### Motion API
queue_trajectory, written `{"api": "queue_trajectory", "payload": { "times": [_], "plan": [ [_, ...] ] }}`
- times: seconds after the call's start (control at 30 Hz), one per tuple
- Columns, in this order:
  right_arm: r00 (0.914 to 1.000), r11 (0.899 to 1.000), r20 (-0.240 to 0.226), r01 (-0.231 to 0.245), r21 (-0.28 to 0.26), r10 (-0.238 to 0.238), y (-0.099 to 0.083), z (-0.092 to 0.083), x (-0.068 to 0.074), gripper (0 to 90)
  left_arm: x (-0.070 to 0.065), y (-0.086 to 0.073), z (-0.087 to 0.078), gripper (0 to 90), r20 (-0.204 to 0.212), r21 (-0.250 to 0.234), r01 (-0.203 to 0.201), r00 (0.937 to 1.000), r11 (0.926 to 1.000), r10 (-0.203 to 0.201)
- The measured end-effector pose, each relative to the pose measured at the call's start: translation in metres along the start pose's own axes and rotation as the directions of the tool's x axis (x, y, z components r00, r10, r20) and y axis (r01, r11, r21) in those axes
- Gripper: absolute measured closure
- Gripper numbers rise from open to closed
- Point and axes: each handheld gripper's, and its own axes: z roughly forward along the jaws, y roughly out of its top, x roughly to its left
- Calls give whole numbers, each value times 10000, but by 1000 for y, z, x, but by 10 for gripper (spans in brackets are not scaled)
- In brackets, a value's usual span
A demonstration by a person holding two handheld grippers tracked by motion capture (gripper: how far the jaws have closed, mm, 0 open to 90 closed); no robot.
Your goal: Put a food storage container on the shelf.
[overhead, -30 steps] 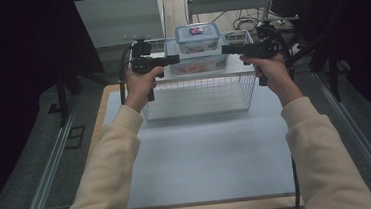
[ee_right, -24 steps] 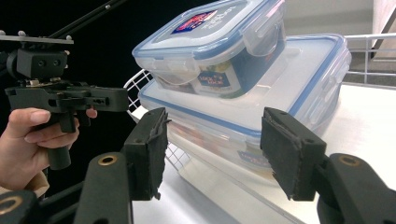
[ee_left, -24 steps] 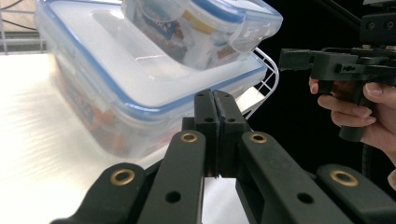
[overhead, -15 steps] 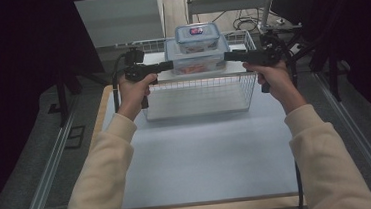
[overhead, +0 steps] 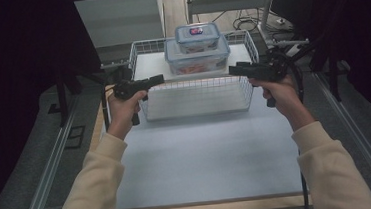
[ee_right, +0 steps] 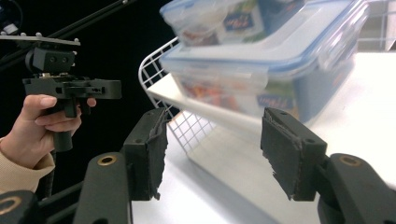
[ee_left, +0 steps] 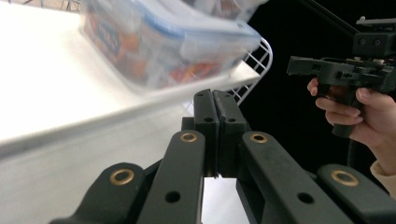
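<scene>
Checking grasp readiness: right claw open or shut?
Open. In the right gripper view the right claw has a wide gap between its pads, nothing between them.

I can't read the labels on the large container (ee_left: 154, 42): it's motion-blurred in my left gripper view, its top cut by the frame. The small container (ee_right: 224, 18) is cropped above in the right gripper view. The wire basket (overhead: 142, 95) hides its own floor edge.

Both forearms reach forward, level. The left gripper (overhead: 157, 79) has its jaws pressed together, holding nothing; the right gripper (overhead: 233, 69) stands apart, seemingly empty-jawed.
</scene>
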Motion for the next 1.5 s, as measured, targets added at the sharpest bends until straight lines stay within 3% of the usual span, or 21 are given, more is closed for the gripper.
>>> {"api": "queue_trajectory", "payload": {
  "times": [0.07,0.2,0.37,0.47,0.57,0.7,0.83,1.0,1.13,1.2,1.3,1.5],
  "plan": [
    [9999,9999,-19,126,9,-126,-6,-4,3,403,-1,-10,-5,890,87,-39,44,10000,10000,-44],
    [9996,9996,-65,277,25,-277,-21,-13,8,398,-3,-30,-13,877,-153,43,-158,9998,9999,159],
    [9984,9981,192,532,317,-538,-43,-23,12,393,1,-57,-23,842,30,148,-26,10000,9999,26],
    [9975,9967,281,638,504,-653,-57,-27,12,384,1,-74,-27,742,-174,200,-155,9997,9997,158],
    [9975,9961,264,631,622,-649,-75,-32,12,378,-1,-92,-28,575,-426,432,-311,9985,9986,330],
    [9972,9949,357,635,788,-665,-99,-36,10,360,-4,-118,-28,419,-819,828,-641,9941,9945,709],
    [9964,9900,535,589,1281,-662,-130,-39,9,331,-5,-144,-29,345,-962,1216,-796,9911,9894,916],
    [9977,9870,596,229,1589,-327,-164,-41,4,320,-2,-171,-27,309,-1059,1820,-794,9894,9801,998],
    [9975,9829,698,12,1840,-143,-189,-39,0,312,2,-186,-25,289,-1217,2249,-589,9887,9726,880],
    [9969,9750,769,-26,2223,-149,-195,-36,-1,299,4,-192,-22,283,-1357,2441,-530,9868,9683,882],
    [9963,9712,852,-71,2381,-136,-203,-32,-3,294,6,-196,-18,271,-1500,2665,-515,9842,9625,942],
    [9933,9646,1080,102,2635,-400,-209,-28,-2,285,7,-196,-19,268,-1616,2583,-452,9828,9650,893]
  ]
}}
